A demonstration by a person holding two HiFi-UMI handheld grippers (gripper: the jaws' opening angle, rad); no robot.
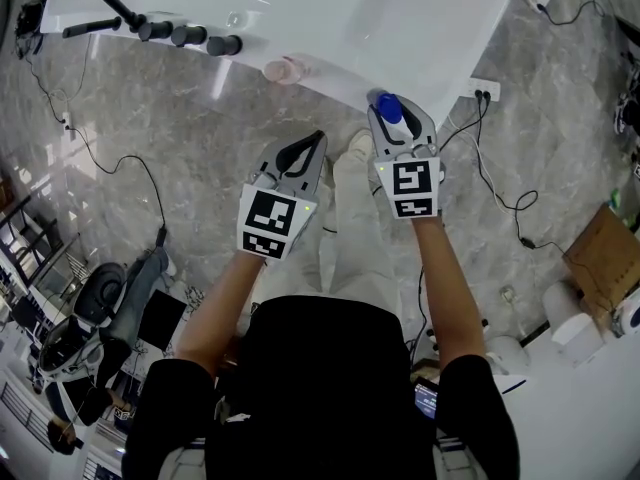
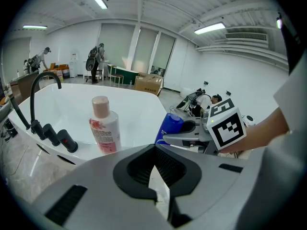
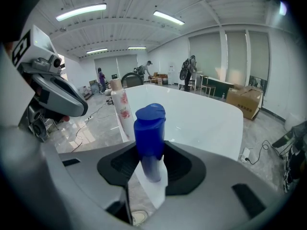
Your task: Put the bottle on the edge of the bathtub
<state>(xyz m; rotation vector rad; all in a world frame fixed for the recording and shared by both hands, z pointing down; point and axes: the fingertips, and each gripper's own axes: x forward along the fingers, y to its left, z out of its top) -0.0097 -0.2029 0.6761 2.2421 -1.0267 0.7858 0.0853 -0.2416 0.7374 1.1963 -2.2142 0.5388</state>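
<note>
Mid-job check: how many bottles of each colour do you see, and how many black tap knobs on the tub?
Blue bottle: 1, gripped by the right gripper
White bottle with pink cap: 1, standing on the bathtub edge
Black tap knobs: 3
Total: 5
</note>
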